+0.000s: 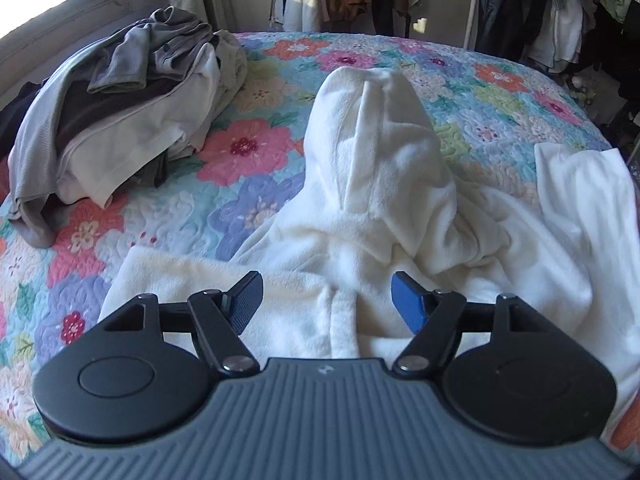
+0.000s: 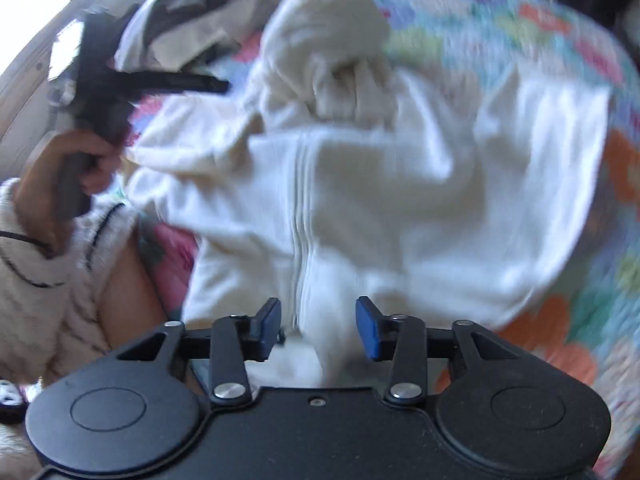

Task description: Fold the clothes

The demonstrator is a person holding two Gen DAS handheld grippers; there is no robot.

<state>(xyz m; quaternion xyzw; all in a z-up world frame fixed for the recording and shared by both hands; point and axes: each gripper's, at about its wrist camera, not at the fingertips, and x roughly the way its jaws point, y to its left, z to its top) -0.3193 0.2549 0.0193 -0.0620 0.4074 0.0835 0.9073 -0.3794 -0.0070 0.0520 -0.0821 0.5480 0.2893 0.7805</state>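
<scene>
A cream fleece hoodie (image 1: pixel 400 216) lies spread on a floral quilt (image 1: pixel 248 148), beside a heap of clothes (image 1: pixel 132 120). The left gripper (image 1: pixel 327 300) and the right gripper (image 2: pixel 318 322) hover with jaws apart, holding nothing.

left claw (image 1: pixel 326 300) spread, right claw (image 2: pixel 318 322) spread

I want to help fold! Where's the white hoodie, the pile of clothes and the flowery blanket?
hoodie (image 1: pixel 376 128): left wrist view, on its hood.
clothes pile (image 1: pixel 132 120): left wrist view, on the middle of the heap.
quilt (image 1: pixel 248 152): left wrist view, on a pink flower.
</scene>
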